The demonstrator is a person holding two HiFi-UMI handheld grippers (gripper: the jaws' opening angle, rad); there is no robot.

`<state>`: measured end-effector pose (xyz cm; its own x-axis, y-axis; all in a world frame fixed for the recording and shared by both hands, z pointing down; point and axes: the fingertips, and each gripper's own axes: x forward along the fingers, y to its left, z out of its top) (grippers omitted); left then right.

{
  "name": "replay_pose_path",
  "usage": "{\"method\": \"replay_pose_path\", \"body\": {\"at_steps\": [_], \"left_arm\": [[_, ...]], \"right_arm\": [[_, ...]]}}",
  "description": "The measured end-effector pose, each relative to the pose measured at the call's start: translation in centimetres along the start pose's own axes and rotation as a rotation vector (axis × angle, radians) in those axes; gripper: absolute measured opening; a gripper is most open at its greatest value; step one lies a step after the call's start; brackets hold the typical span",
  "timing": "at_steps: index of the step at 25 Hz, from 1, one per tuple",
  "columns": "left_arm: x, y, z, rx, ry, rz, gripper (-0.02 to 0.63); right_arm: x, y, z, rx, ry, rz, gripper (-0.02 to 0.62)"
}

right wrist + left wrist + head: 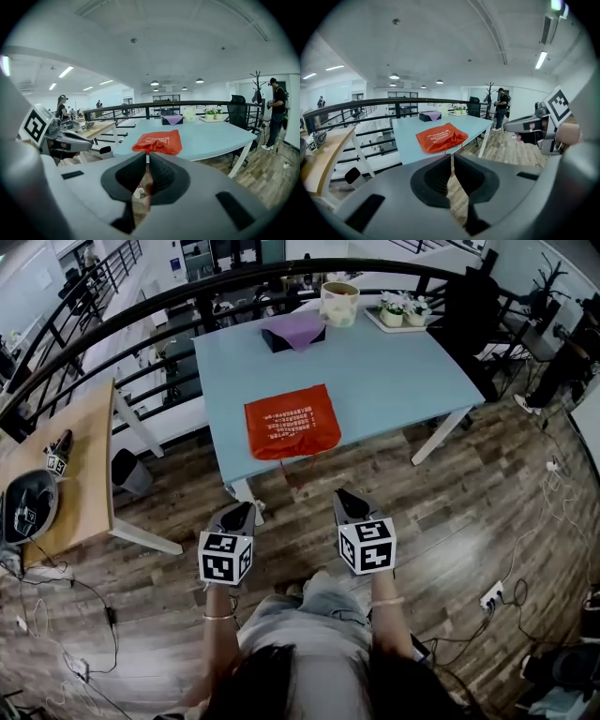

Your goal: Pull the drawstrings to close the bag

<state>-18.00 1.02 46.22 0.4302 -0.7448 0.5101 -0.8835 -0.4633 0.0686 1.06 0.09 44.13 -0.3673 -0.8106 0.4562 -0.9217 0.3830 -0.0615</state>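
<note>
An orange drawstring bag (292, 420) (440, 137) (158, 142) lies flat near the front edge of a light blue table (394, 381). A thin red drawstring (285, 468) hangs from it over that edge. Both grippers hover over the wooden floor in front of the table, short of the bag, pointing at it. My left gripper (246, 509) (451, 157) shows a narrow gap between its jaws, with nothing gripped. My right gripper (345, 495) (146, 157) stands the same way, a slit apart and empty.
At the table's far side are a dark box under a purple cloth (294, 332), a pale pot (339, 304) and a tray of small plants (401, 311). A wooden table (80, 465) stands at left by a black railing (141, 310). Cables and a power strip (491, 596) lie on the floor.
</note>
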Motion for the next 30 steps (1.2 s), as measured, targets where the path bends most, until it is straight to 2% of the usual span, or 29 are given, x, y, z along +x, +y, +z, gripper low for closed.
{"method": "replay_pose_path", "body": {"at_steps": [16, 30], "left_arm": [[-3.2, -3.8, 5.9, -0.001, -0.176, 0.024, 0.021], [-6.7, -9.3, 7.1, -0.061, -0.194, 0.09, 0.02]], "right_arm": [[-4.1, 0.5, 4.5, -0.074, -0.119, 0.037, 0.028], [-8.5, 0.6, 5.0, -0.15, -0.148, 0.117, 0.026]]}}
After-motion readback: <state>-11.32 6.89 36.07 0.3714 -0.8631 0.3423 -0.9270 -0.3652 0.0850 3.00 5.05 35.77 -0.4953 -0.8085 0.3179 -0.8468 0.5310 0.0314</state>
